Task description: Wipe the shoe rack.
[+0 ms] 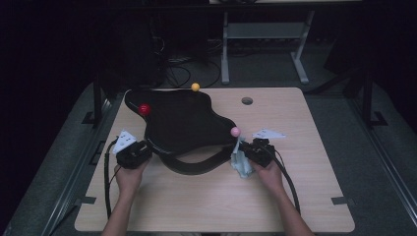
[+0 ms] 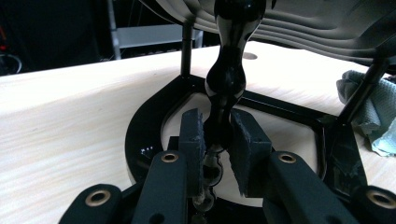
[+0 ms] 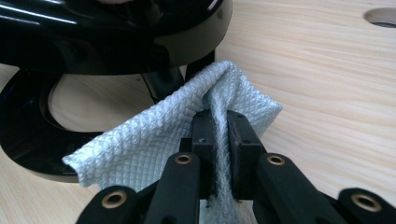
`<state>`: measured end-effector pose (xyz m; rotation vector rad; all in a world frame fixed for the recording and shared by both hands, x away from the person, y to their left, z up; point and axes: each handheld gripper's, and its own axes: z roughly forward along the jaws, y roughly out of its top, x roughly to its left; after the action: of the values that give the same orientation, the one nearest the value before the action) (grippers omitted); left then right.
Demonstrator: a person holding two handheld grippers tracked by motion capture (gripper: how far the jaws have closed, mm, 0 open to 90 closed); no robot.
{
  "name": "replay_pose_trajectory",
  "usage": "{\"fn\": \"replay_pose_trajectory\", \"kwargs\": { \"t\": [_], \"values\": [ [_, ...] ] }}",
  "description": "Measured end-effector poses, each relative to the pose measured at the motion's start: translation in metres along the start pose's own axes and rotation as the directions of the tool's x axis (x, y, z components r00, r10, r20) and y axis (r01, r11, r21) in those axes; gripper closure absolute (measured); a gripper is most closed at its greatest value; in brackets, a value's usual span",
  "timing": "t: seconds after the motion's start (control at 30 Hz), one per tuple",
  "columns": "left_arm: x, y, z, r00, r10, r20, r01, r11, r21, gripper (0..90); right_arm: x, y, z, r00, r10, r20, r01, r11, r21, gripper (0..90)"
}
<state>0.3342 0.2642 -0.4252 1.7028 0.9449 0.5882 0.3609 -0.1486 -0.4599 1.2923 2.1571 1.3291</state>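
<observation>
A glossy black wavy stand [image 1: 187, 123] sits mid-table, with a red ball [image 1: 144, 109], a yellow ball [image 1: 195, 87] and a pink ball [image 1: 235, 131] on its top. At its near left corner my left gripper [image 1: 142, 147] is shut on a black turned post [image 2: 229, 70] of the stand, the pads of the left gripper [image 2: 218, 126] pressing its lower part above the black base ring [image 2: 144, 121]. My right gripper [image 1: 246, 150] is at the stand's near right corner, shut on a pale blue waffle cloth [image 1: 241, 164]. The cloth [image 3: 163, 135] drapes over the right gripper [image 3: 221, 121], next to the stand's edge [image 3: 116, 42].
The wooden table [image 1: 305, 187] has a round cable hole [image 1: 247, 101] at the back. A desk frame [image 1: 265, 34] and cables lie on the dark floor beyond. The cloth [image 2: 373, 107] is also visible at the right of the left gripper view.
</observation>
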Motion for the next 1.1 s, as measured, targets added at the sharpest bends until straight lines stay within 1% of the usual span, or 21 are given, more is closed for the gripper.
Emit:
{"fn": "replay_pose_trajectory", "kwargs": {
  "t": [0.1,0.13,0.17,0.27,0.37,0.47,0.5,0.57,0.67,0.7,0.73,0.77,0.8,0.83,0.9,0.97,1.1],
  "values": [
    [-0.007,0.003,0.011,0.9999,0.008,0.015,-0.008,1.0000,0.002,75.4,-0.009,-0.004,-0.009,0.9998,0.010,0.015,-0.010,1.000,-0.008,82.7],
    [-0.007,0.003,0.011,0.9999,0.008,0.015,-0.008,1.0000,0.002,75.4,-0.009,-0.004,-0.009,0.9998,0.010,0.015,-0.010,1.000,-0.008,82.7],
    [-0.012,0.004,0.020,0.9996,0.005,0.029,-0.005,1.0000,-0.007,75.4,-0.016,-0.007,-0.015,0.9993,0.024,0.028,-0.024,1.000,-0.015,82.7],
    [-0.018,0.007,0.029,0.9991,0.013,0.040,-0.012,0.9999,-0.009,75.4,-0.024,-0.010,-0.021,0.9984,0.038,0.043,-0.037,0.999,-0.018,82.7],
    [-0.018,0.007,0.034,0.9988,0.011,0.047,-0.010,0.9998,-0.019,75.3,-0.028,-0.012,-0.023,0.9975,0.047,0.052,-0.047,0.999,-0.015,82.6],
    [-0.016,0.009,0.035,0.9981,0.018,0.059,-0.018,0.9998,-0.006,74.8,-0.030,-0.015,-0.023,0.9971,0.046,0.060,-0.046,0.999,0.002,82.4],
    [-0.016,0.009,0.034,0.9979,0.020,0.062,-0.020,0.9998,-0.003,74.3,-0.030,-0.016,-0.022,0.9969,0.050,0.061,-0.050,0.999,0.003,82.3],
    [-0.015,0.009,0.030,0.9983,0.021,0.055,-0.021,0.9998,-0.001,68.6,-0.031,-0.016,-0.021,0.9966,0.053,0.063,-0.054,0.999,0.002,82.3],
    [-0.012,0.009,0.019,0.9987,0.029,0.042,-0.028,0.9996,-0.008,66.8,-0.031,-0.016,-0.020,0.9965,0.055,0.063,-0.055,0.998,0.001,82.2],
    [-0.011,0.009,0.013,0.9987,0.022,0.047,-0.022,0.9998,-0.002,66.6,-0.031,-0.016,-0.020,0.9965,0.053,0.064,-0.053,0.999,0.003,82.3],
    [-0.011,0.009,0.013,0.9987,0.022,0.047,-0.022,0.9998,-0.002,66.4,-0.031,-0.016,-0.020,0.9965,0.053,0.064,-0.053,0.999,0.003,82.3],
    [-0.012,0.011,0.010,0.9984,0.027,0.051,-0.027,0.9996,-0.003,66.3,-0.031,-0.016,-0.020,0.9964,0.050,0.069,-0.051,0.999,0.003,82.3],
    [-0.014,0.012,0.006,0.9980,0.031,0.055,-0.031,0.9995,-0.008,66.3,-0.031,-0.016,-0.020,0.9964,0.050,0.069,-0.051,0.999,0.003,82.3],
    [-0.016,0.013,0.003,0.9973,0.044,0.059,-0.044,0.9990,-0.010,66.3,-0.030,-0.016,-0.020,0.9963,0.051,0.070,-0.051,0.999,0.003,82.3],
    [-0.022,0.017,-0.005,0.9959,0.059,0.068,-0.058,0.9982,-0.017,65.7,-0.030,-0.016,-0.020,0.9959,0.058,0.070,-0.058,0.998,0.002,82.3],
    [-0.029,0.019,-0.011,0.9934,0.080,0.082,-0.079,0.9967,-0.018,65.4,-0.030,-0.017,-0.020,0.9957,0.059,0.072,-0.059,0.998,-0.003,82.3],
    [-0.040,0.022,-0.024,0.9886,0.099,0.113,-0.097,0.9950,-0.021,64.2,-0.029,-0.018,-0.020,0.9955,0.061,0.072,-0.061,0.998,-0.007,82.3]
  ]
}}
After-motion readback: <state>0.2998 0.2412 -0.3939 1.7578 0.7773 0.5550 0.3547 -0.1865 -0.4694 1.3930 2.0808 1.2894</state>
